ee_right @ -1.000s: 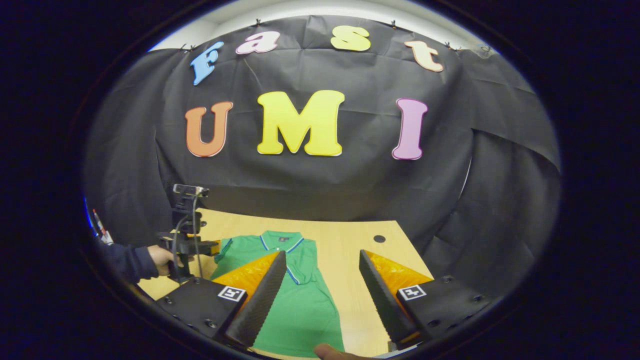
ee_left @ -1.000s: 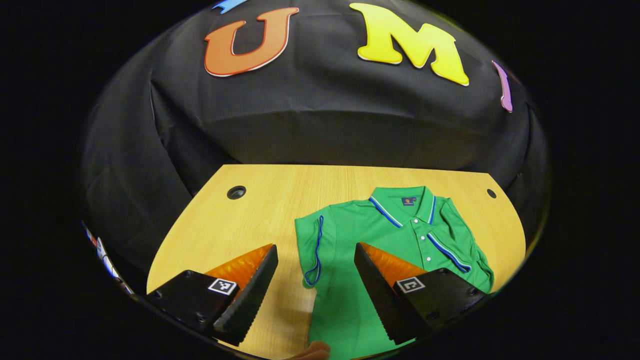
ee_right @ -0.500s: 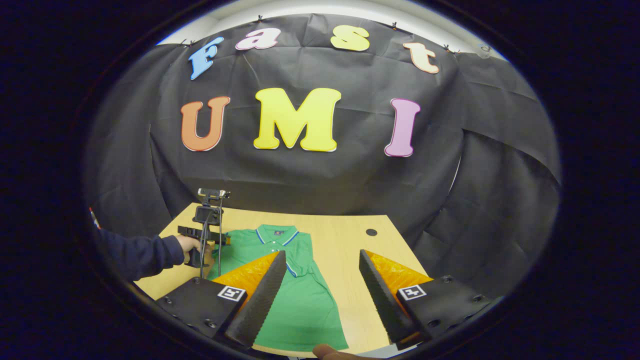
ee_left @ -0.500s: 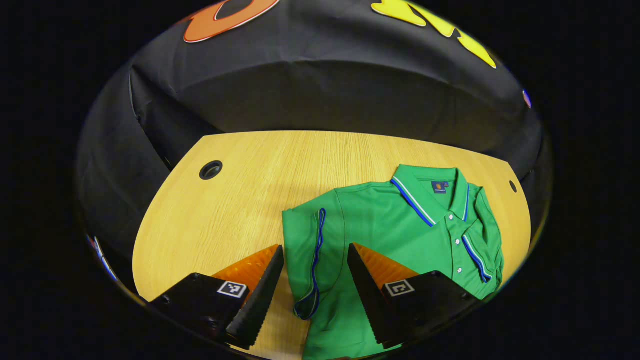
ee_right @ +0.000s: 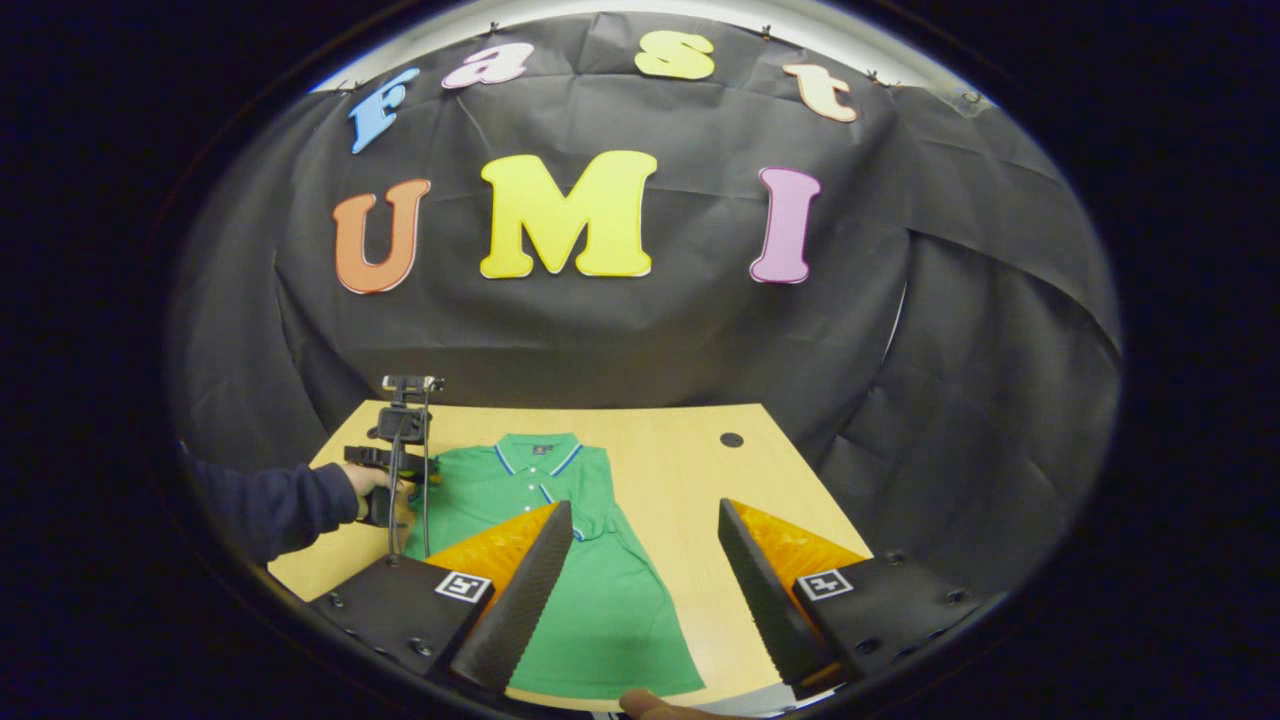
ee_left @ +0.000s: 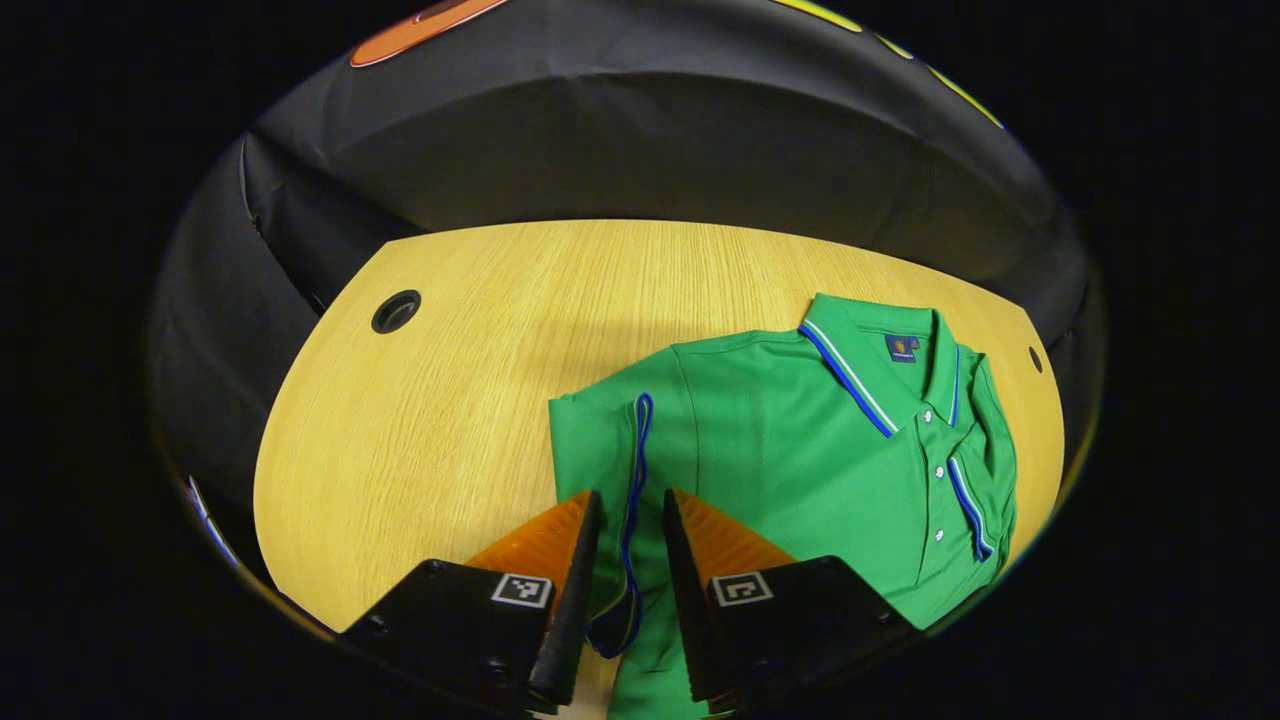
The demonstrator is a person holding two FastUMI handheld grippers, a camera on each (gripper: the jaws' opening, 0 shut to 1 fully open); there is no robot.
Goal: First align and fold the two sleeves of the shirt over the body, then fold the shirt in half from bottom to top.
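A green polo shirt [ee_left: 800, 440] with blue-trimmed collar lies flat on the wooden table [ee_left: 450, 400], collar toward the wall. Its blue-edged sleeve cuff [ee_left: 632, 450] lies at the shirt's left side. My left gripper [ee_left: 630, 500] is low over that cuff, jaws narrowed to a slim gap with the blue trim running between them. The other sleeve [ee_left: 975, 470] lies folded over the body. In the right gripper view, my right gripper [ee_right: 645, 510] hangs open above the shirt [ee_right: 590, 600] and its right edge, holding nothing. The left gripper [ee_right: 400, 470] shows there, held by a hand.
Round cable holes sit in the table's far corners [ee_left: 396, 311] [ee_left: 1034, 358]. Bare wood [ee_right: 700, 470] lies right of the shirt. A dark sleeve [ee_right: 270, 505] reaches in from the left. The black cloth wall stands close behind the table.
My left gripper has dropped forward onto the sleeve cuff and its jaws have narrowed from wide to a slim gap around the blue trim. The right gripper has stayed open, rising slightly.
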